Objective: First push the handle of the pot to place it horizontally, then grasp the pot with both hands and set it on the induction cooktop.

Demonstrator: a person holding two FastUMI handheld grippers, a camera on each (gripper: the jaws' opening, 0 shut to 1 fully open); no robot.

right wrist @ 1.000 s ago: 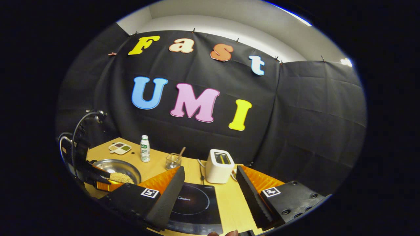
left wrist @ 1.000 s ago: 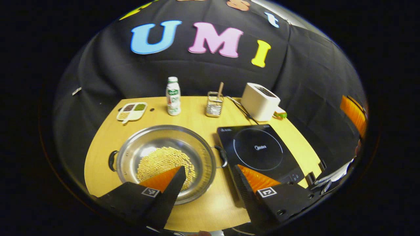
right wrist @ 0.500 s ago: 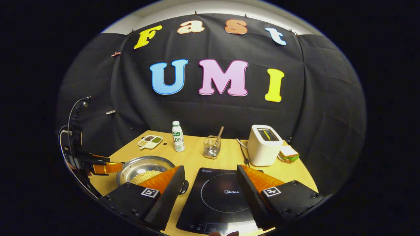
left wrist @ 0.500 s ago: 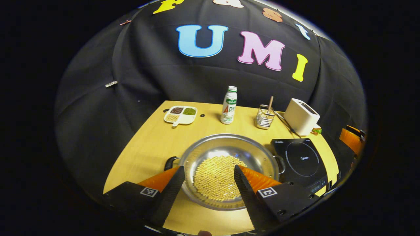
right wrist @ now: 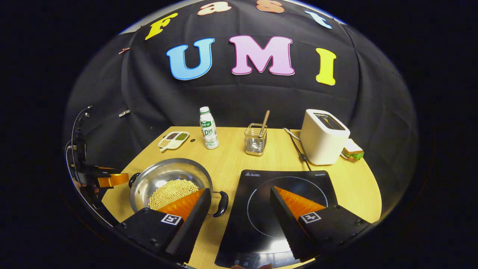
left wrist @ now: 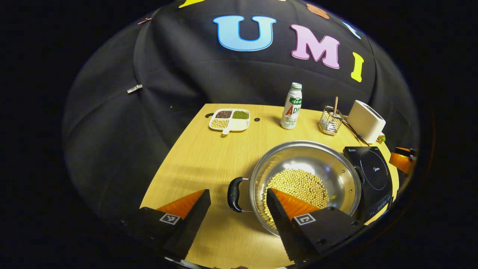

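wooden table, left gripper fingers spread beside pot

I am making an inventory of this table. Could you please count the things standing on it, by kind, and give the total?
Cookware: 1, the pot with beans
Appliances: 2, induction cooktop and toaster
Bottles: 1, the white bottle
Holders: 1, wire basket with a stick
Food dishes: 1, divided dish
Sandwiches: 1, the sandwich
Total: 7

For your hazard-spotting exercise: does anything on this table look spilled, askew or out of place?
Nothing is spilled. The beans stay inside the pot, which sits level beside the cooktop. One oddity: a sandwich lies directly on the table behind the toaster.
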